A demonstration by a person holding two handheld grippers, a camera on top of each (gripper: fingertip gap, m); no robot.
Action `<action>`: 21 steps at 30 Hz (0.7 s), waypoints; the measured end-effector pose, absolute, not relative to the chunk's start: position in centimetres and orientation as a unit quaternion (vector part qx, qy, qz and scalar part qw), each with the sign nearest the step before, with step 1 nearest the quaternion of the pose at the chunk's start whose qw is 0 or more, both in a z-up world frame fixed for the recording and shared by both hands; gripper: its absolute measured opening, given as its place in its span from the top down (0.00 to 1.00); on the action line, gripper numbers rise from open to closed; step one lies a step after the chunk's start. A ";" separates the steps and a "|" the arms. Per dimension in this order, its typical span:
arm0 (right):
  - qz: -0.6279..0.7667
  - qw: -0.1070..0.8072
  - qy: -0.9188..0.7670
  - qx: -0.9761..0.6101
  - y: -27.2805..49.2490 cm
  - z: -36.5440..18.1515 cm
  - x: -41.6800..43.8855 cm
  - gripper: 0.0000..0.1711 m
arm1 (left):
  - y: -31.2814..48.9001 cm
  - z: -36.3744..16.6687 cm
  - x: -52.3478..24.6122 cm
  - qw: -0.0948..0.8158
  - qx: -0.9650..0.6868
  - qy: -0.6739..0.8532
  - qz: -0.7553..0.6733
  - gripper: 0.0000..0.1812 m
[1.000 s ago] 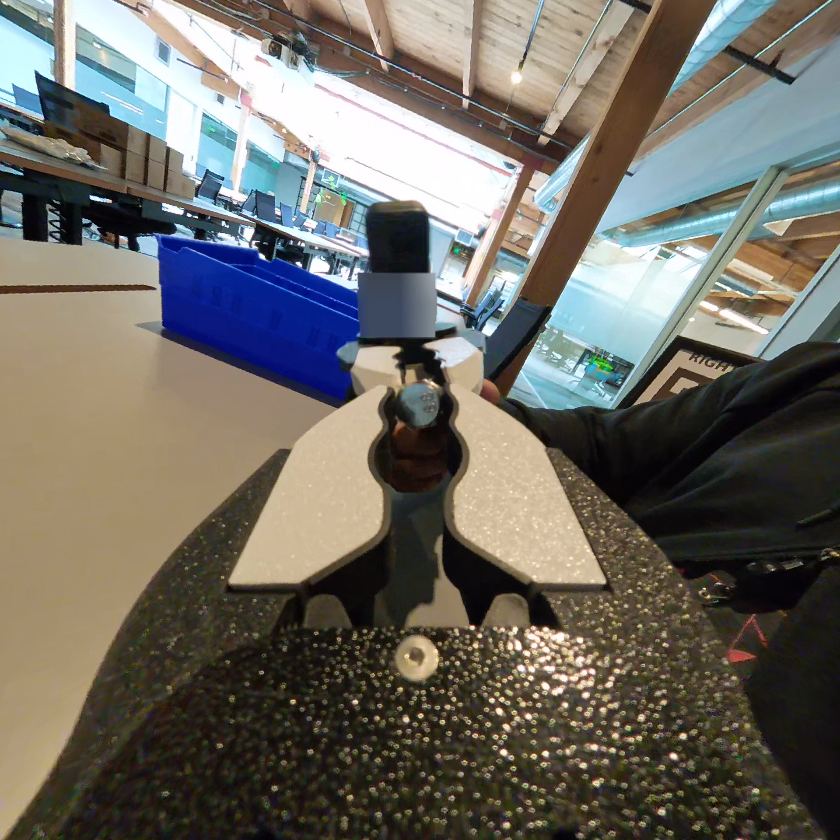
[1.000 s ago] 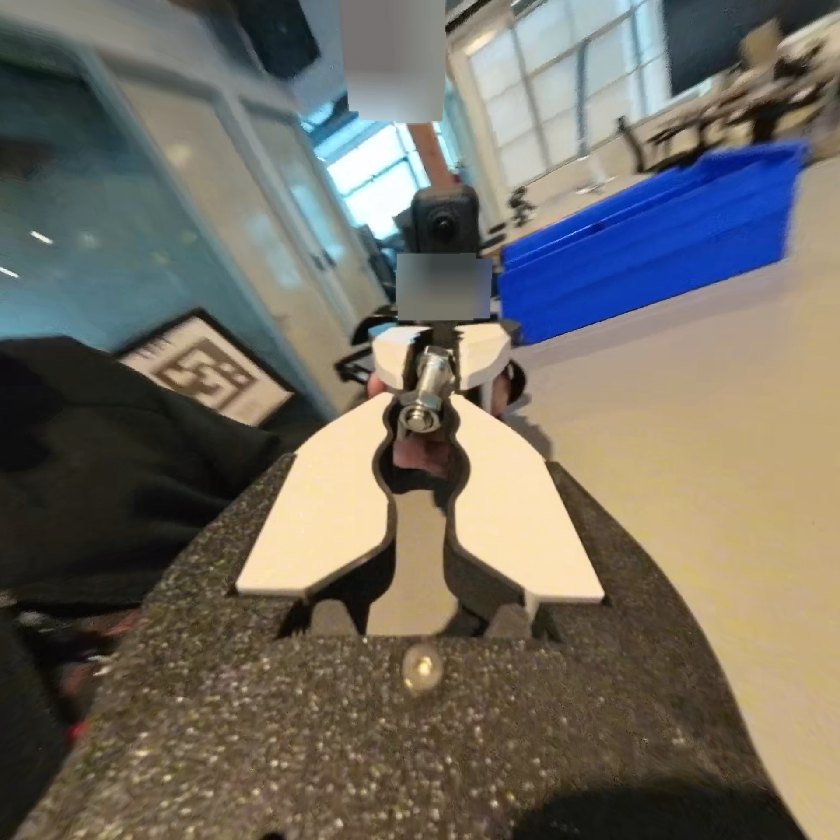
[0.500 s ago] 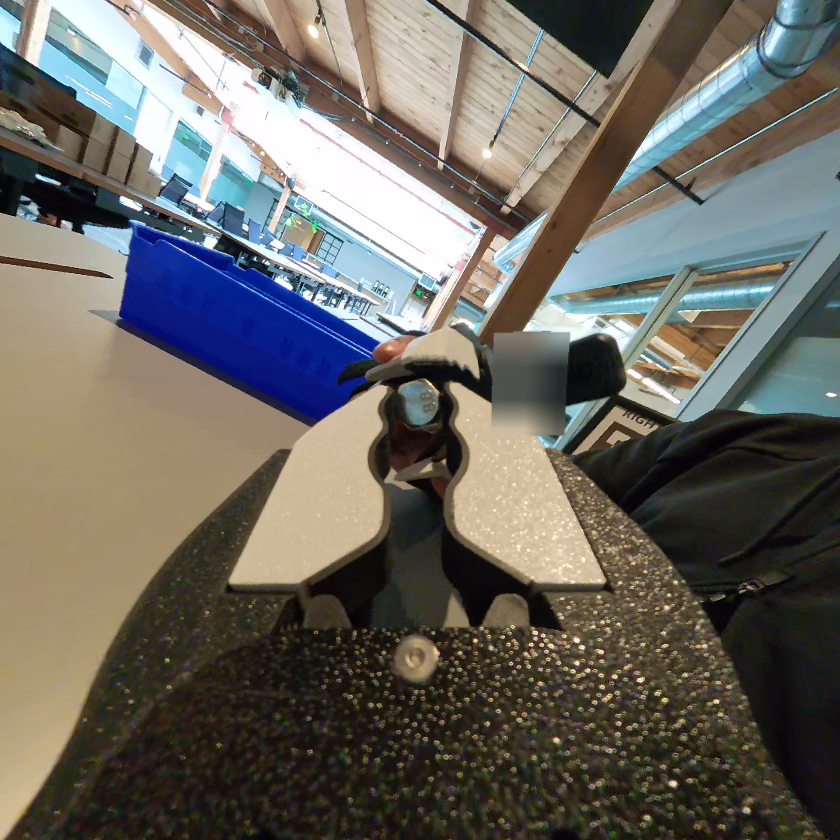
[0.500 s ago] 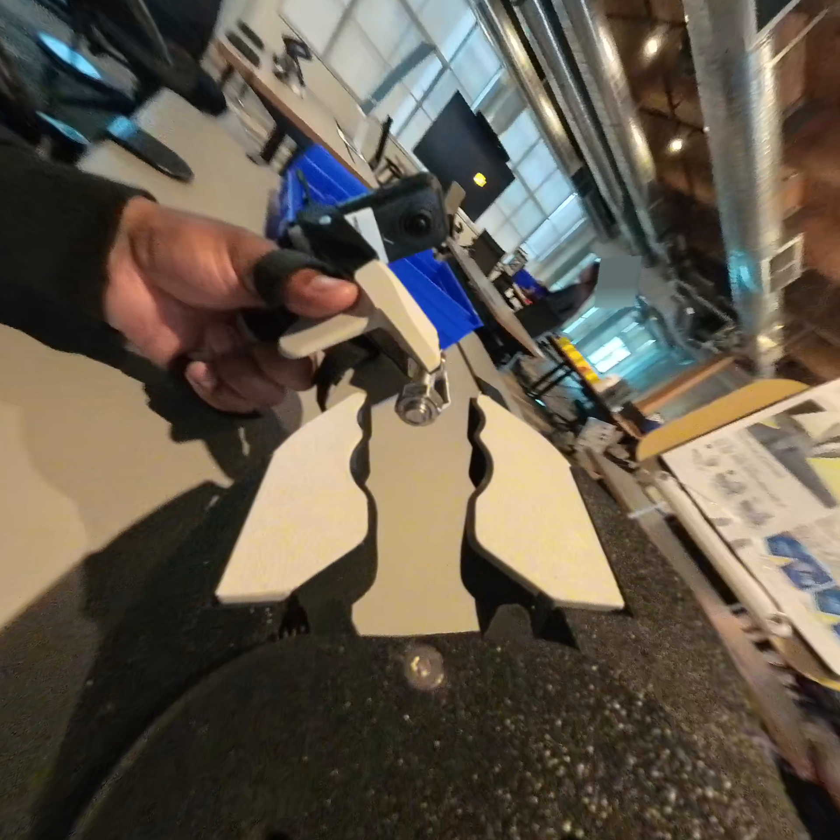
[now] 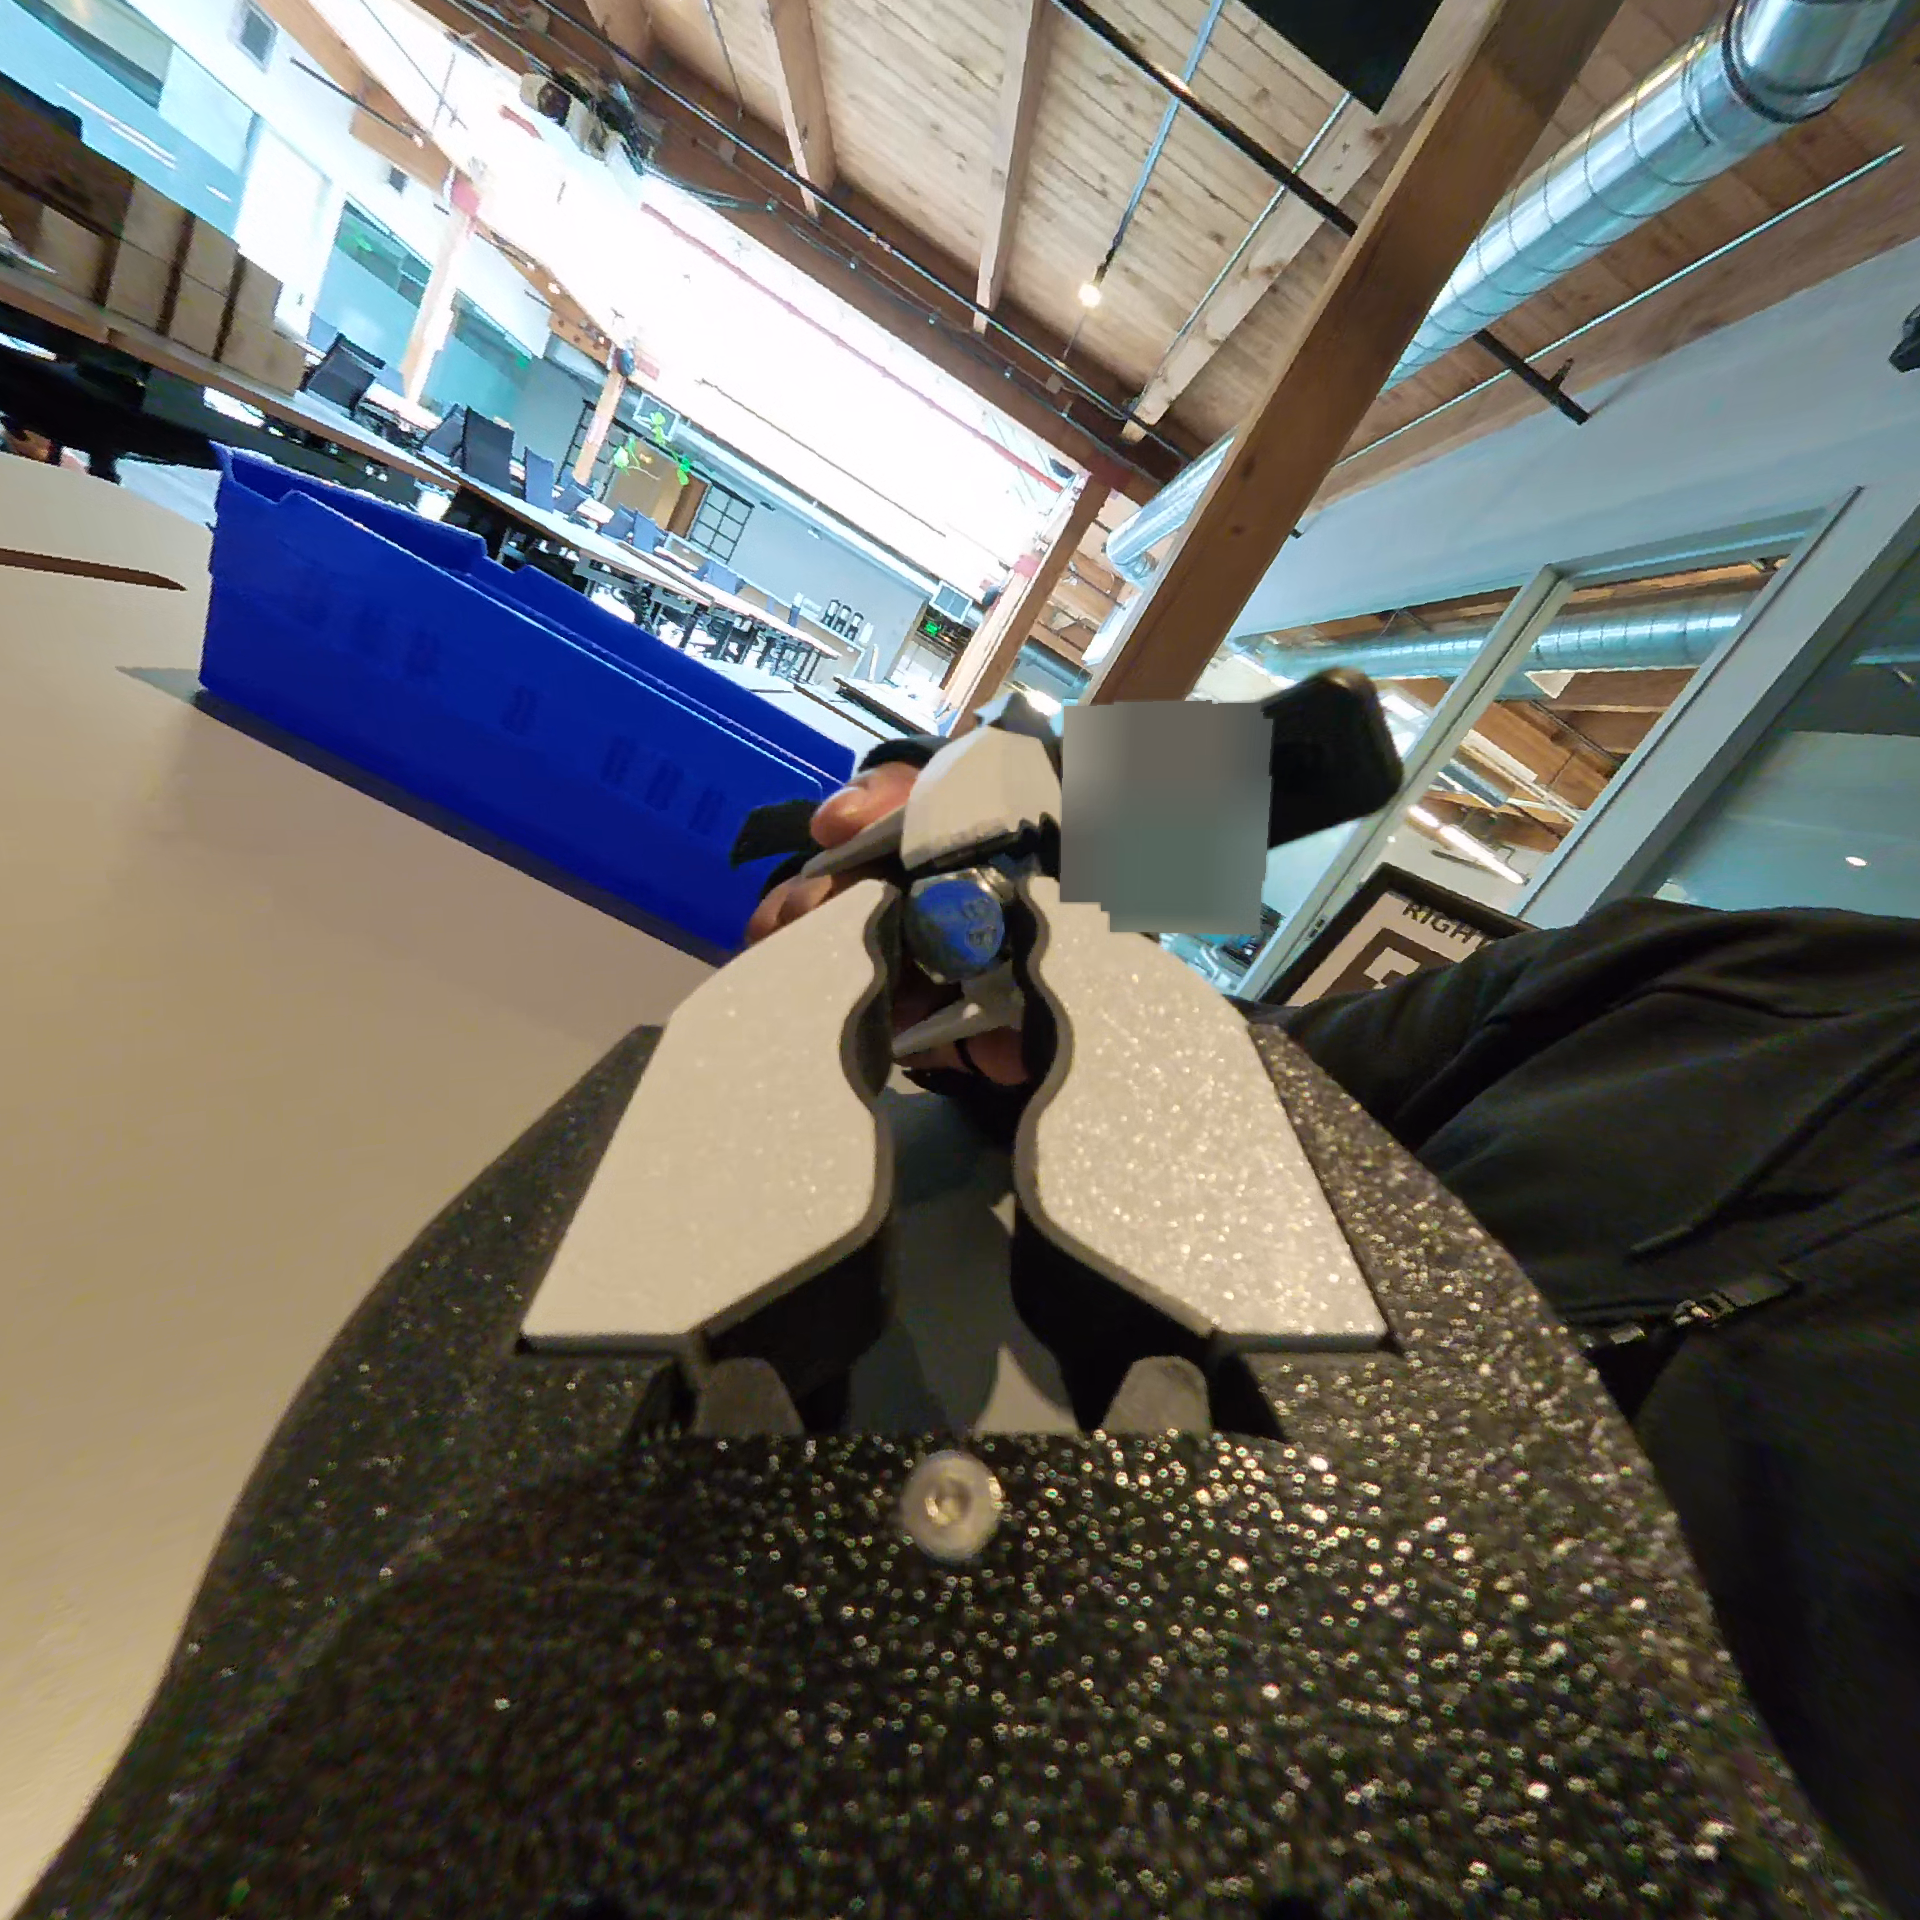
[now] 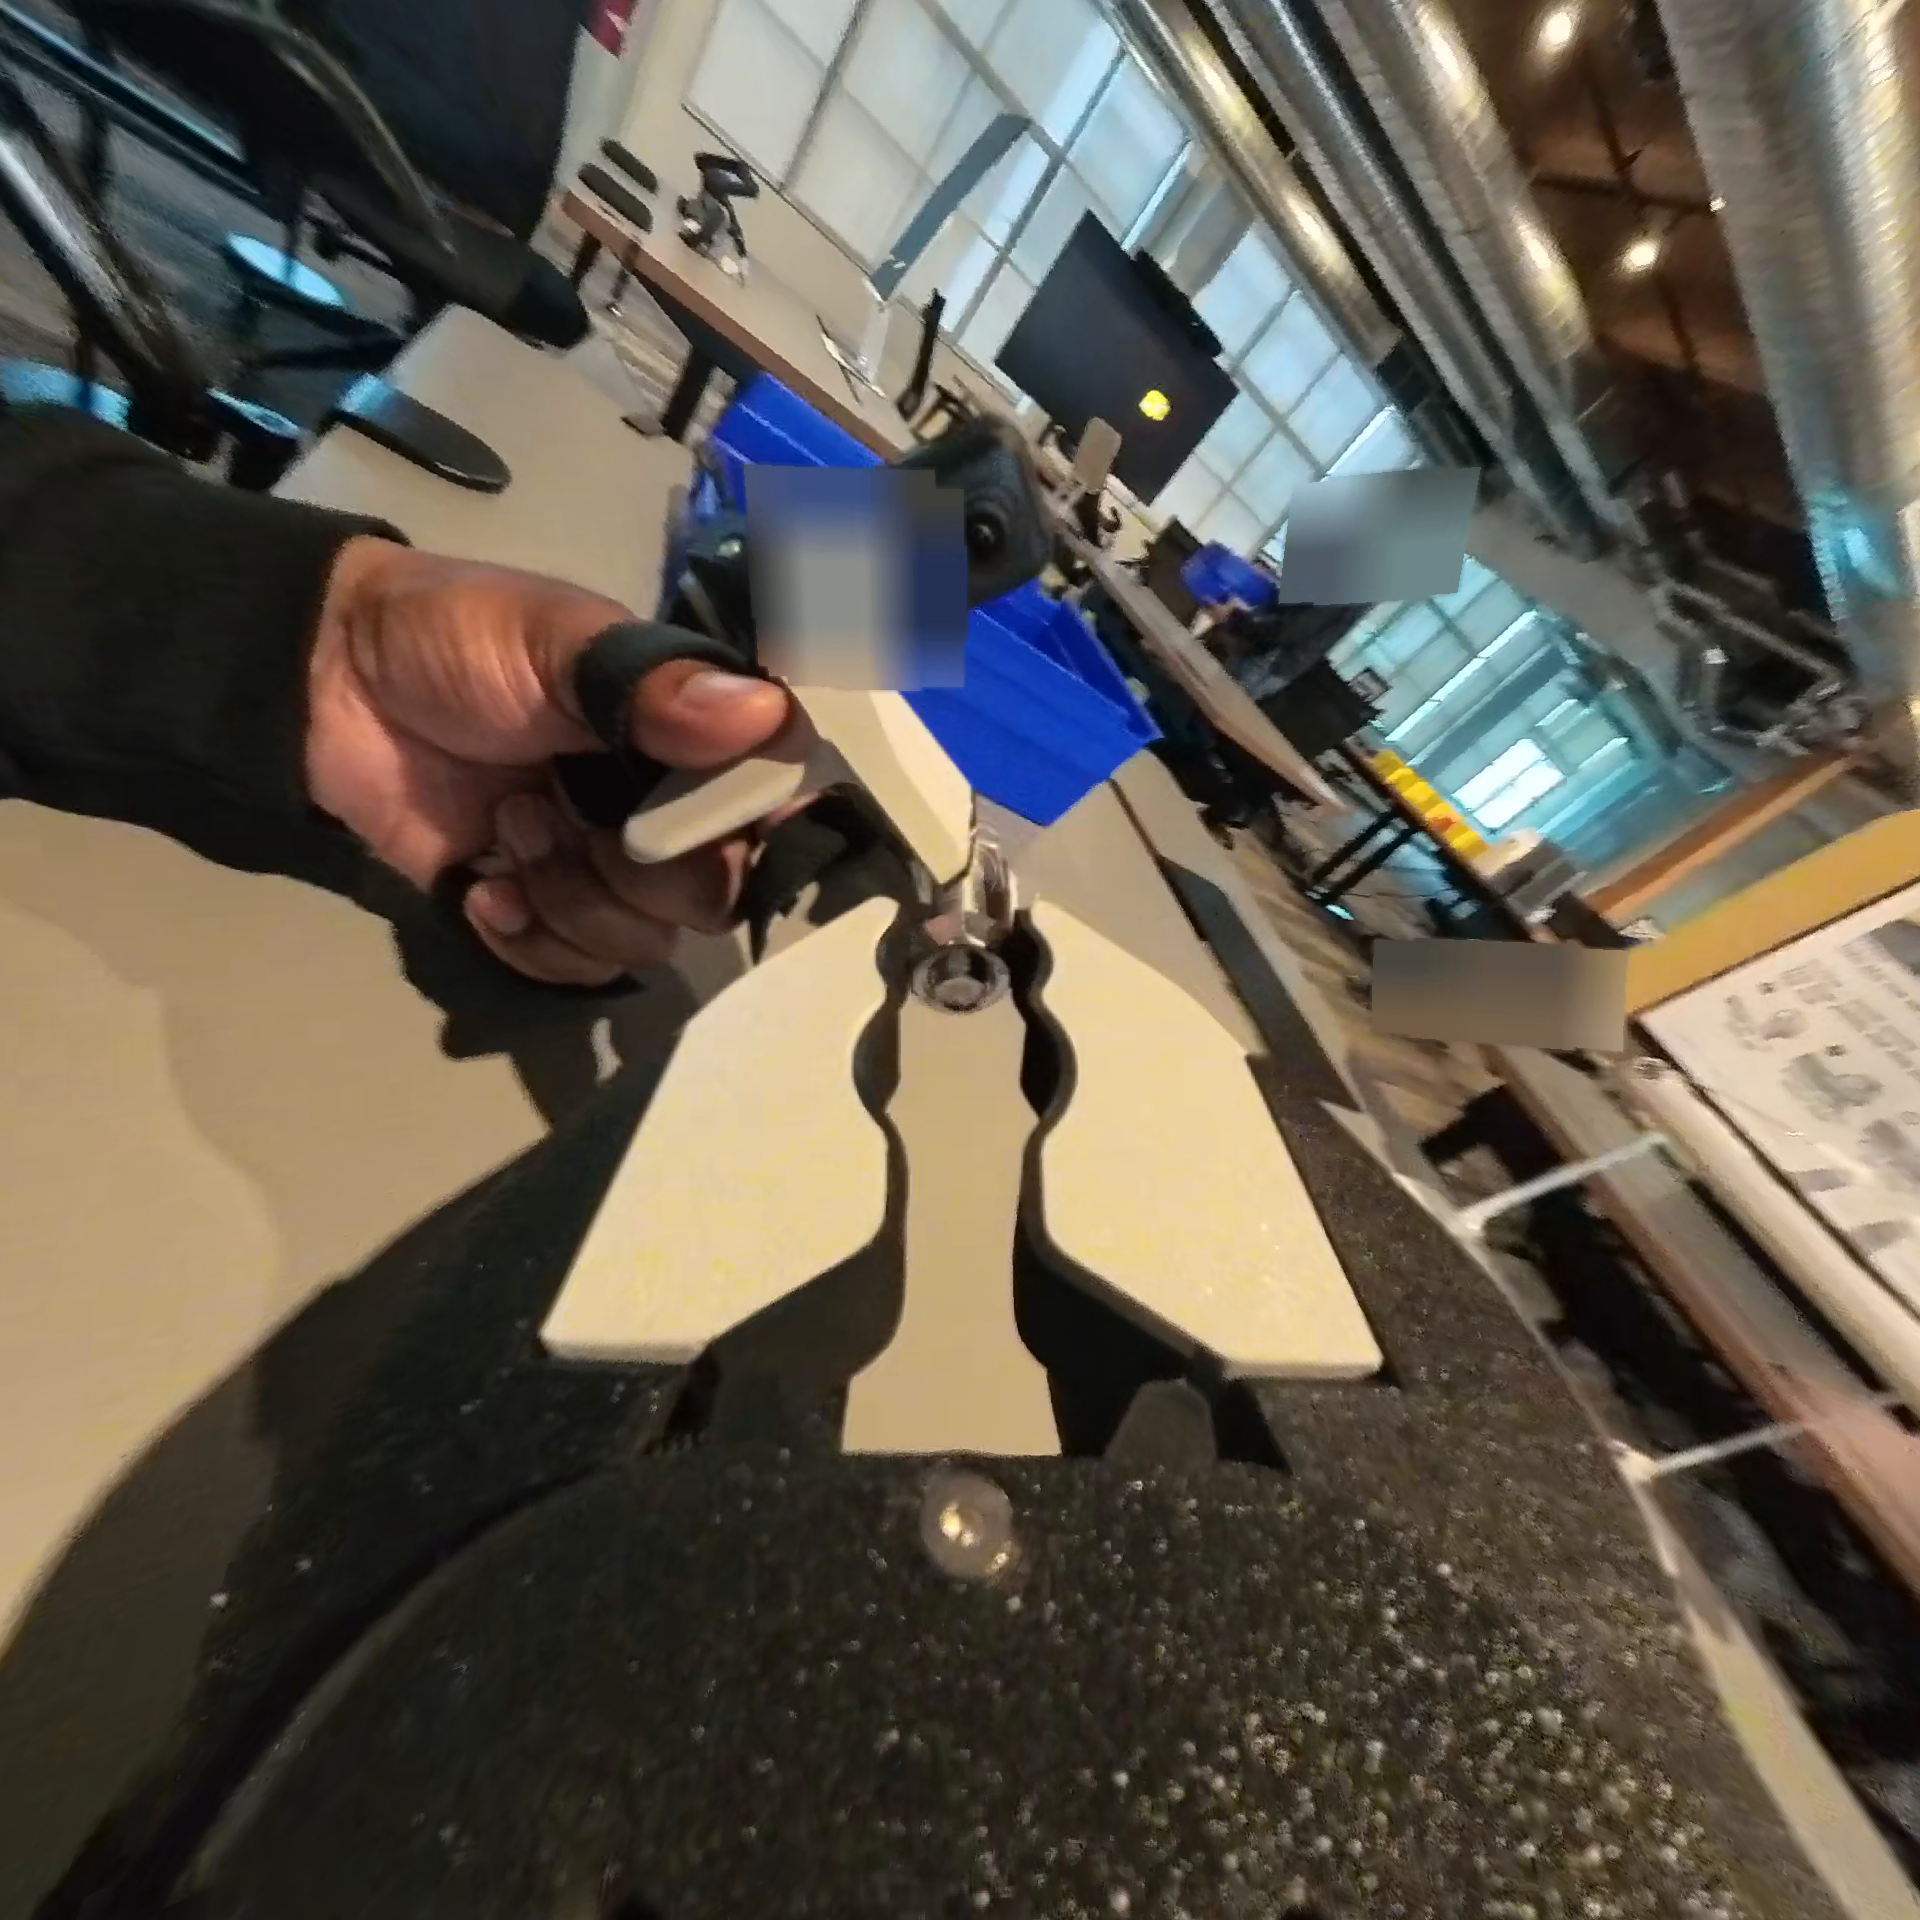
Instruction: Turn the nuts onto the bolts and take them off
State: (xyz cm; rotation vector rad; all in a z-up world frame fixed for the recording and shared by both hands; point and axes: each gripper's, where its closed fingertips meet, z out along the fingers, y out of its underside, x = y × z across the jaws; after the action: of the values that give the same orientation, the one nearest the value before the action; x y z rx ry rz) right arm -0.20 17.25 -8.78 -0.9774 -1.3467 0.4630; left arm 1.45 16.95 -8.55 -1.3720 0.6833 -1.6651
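Note:
In the left wrist view my left gripper (image 5: pixel 954 920) is shut on the head of a steel bolt (image 5: pixel 954 928), held above the table. My right gripper (image 5: pixel 971 831) faces it from the far side, rolled onto its side, with its fingers at the bolt's other end. In the right wrist view my right gripper (image 6: pixel 956 940) is shut around a hex nut (image 6: pixel 954 971) on the bolt's threaded shank (image 6: pixel 982 883). The left gripper (image 6: pixel 894 769) holds the bolt from the far side.
A blue plastic bin (image 5: pixel 468 675) stands at the back of the pale table (image 5: pixel 260 987); it also shows in the right wrist view (image 6: pixel 1018 707). A person's hand (image 6: pixel 468 727) and black sleeve (image 5: pixel 1610 1091) are close by. A printed sheet (image 6: pixel 1818 1060) lies at the right. The tips of both grippers are at nearly the same place.
My right gripper let go of the nut, rolled to a new angle, and has shut on the nut again. My left gripper has kept hold of the bolt head.

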 end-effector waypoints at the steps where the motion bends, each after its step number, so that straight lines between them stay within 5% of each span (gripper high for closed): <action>1: 0.218 0.641 -0.596 -0.431 17.1 -8.8 -0.1 0.89 | 16.8 -8.5 1.5 0.422 -0.546 0.277 -0.668 0.90; 21: 0.273 0.601 -0.635 -0.400 15.8 -8.5 1.0 0.89 | 15.1 -8.9 1.7 0.406 -0.543 0.352 -0.645 0.87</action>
State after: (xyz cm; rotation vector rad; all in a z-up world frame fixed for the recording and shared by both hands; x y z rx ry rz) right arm 0.98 15.83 -8.47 -0.9279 -1.4719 0.6335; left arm 1.74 15.11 -8.91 -1.3701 0.8880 -1.6269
